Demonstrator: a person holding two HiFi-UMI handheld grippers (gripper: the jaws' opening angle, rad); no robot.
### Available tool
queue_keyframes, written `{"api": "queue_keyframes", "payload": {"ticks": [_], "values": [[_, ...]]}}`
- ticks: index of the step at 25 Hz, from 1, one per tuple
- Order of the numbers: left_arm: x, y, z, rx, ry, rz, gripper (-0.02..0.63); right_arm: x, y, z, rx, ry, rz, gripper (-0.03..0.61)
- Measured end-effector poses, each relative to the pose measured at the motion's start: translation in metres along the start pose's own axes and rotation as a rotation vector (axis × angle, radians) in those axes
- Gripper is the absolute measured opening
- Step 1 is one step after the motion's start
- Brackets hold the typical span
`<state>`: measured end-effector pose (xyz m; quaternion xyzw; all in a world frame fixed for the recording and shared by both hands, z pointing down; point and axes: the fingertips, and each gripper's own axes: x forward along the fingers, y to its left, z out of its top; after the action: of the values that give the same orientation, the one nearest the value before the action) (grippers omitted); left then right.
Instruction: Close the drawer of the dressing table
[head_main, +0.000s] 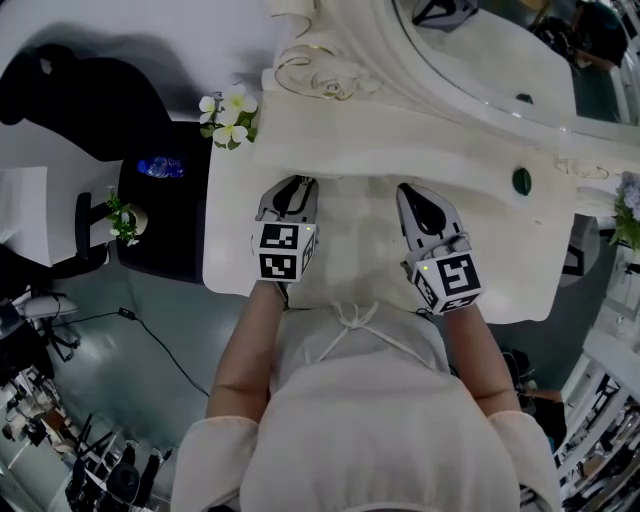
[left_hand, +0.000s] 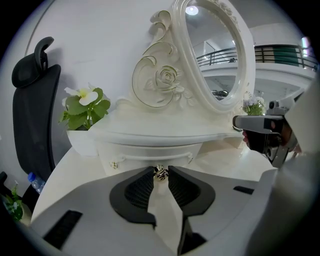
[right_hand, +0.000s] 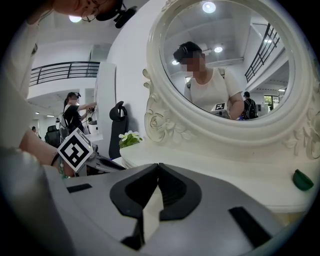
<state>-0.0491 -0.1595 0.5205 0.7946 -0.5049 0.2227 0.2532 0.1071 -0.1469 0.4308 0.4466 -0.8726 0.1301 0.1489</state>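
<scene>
The white dressing table (head_main: 232, 240) carries an oval mirror (left_hand: 215, 55) above a shelf. Under that shelf's lip is a small drawer front (left_hand: 140, 156) with a gold knob (left_hand: 160, 173) at its middle. My left gripper (left_hand: 160, 171) has its jaws shut on this knob, the tips touching it from both sides. In the head view the left gripper (head_main: 292, 186) reaches under the shelf's edge. My right gripper (head_main: 412, 192) hovers beside it over the tabletop. Its jaws (right_hand: 159, 166) meet at the tips with nothing between them.
A pot of white flowers (head_main: 228, 118) stands at the table's back left corner. A small dark green object (head_main: 522, 181) lies at the right under the mirror. A black office chair (head_main: 60, 90) and a dark stool with a bottle (head_main: 160, 166) stand to the left.
</scene>
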Motion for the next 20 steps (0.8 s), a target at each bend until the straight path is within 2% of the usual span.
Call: {"api": "queue_keyframes", "payload": {"ticks": [14,20], "values": [[0.013,0.005,0.010,-0.013,-0.020,-0.028,0.104,0.021,0.003,0.001,-0.005,0.011,0.031,0.006],[0.011,0.002,0.010,-0.045,-0.050,-0.080,0.109,0.016,0.009,0.006,-0.023,0.000,0.031,0.006]]}}
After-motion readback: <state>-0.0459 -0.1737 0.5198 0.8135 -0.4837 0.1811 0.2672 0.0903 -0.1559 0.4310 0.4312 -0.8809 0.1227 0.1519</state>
